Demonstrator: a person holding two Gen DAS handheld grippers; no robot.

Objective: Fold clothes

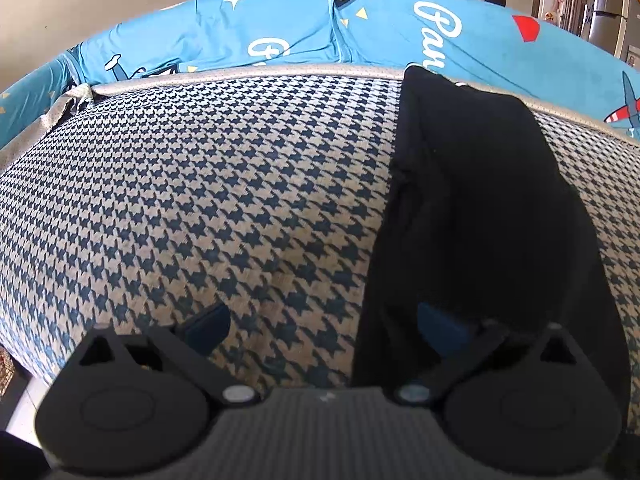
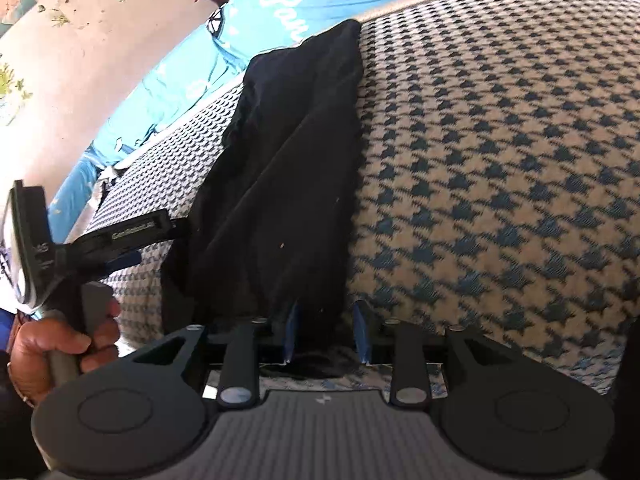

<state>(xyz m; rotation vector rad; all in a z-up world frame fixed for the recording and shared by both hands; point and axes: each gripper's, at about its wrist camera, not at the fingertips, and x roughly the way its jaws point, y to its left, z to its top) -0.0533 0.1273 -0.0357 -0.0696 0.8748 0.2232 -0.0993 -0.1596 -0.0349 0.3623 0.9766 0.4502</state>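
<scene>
Cloth [image 2: 288, 184], black, runs lengthwise from cushion's [image 2: 500, 160] near edge; right gripper [image 2: 326, 334] narrowly straddles its end, left gripper [image 1: 324, 324] gapes wide.

You have a matt black cloth garment [image 1: 480, 208] lying on a coarse woven houndstooth cover [image 1: 200, 200], with a smooth printed blue sheet [image 1: 280, 28] behind it, and your left gripper [image 1: 322, 330] looks like matt black plastic with blue pads [image 1: 440, 330].
</scene>
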